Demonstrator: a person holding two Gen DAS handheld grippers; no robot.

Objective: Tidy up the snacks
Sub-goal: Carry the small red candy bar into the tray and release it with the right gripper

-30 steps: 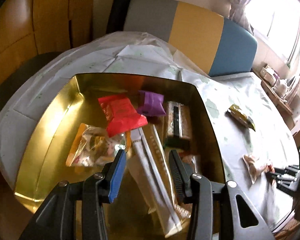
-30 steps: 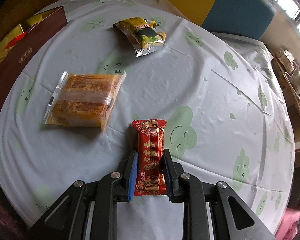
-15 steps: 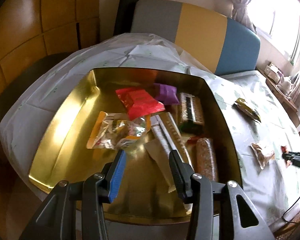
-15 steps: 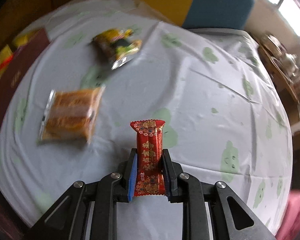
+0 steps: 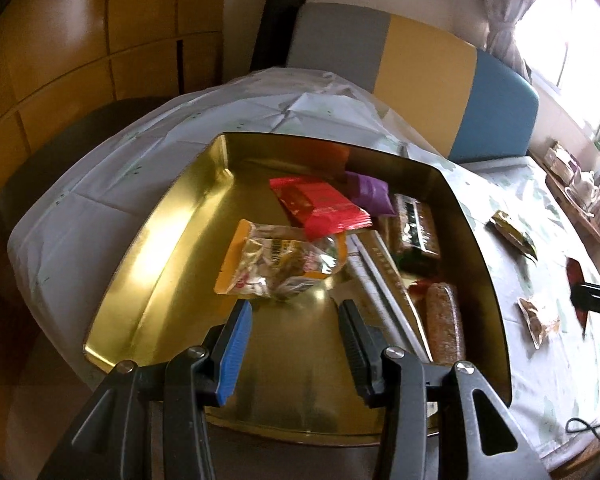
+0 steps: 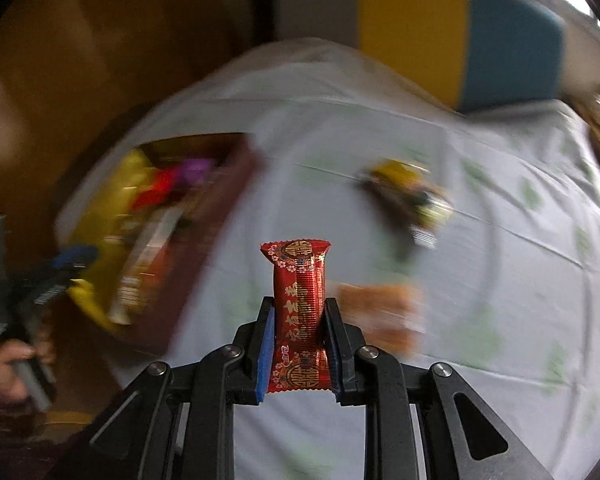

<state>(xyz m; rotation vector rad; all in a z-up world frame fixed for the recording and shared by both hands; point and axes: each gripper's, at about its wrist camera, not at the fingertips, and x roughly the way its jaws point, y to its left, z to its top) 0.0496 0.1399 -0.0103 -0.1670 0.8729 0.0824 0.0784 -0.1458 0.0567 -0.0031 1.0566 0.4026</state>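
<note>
Red snack (image 6: pixel 300 312) rides up off the table, squeezed in your right tongs (image 6: pixel 300 332); left tongs (image 5: pixel 296 340) hang half open and empty over the gold tin (image 5: pixel 148 264), lower middle, so drop it there next.

Gold tray (image 5: pixel 148 264): polished metal, mirror-glossy. Clear snack bag (image 5: pixel 280 264): crinkled shiny plastic. Red packet (image 6: pixel 300 312): glossy ribbed foil, gold print. Tablecloth (image 5: pixel 112 176): creased, faintly sheened, pale green print. Cabinet panels (image 5: pixel 80 56): smooth varnished wood. Gripper frames: matt black plastic.
</note>
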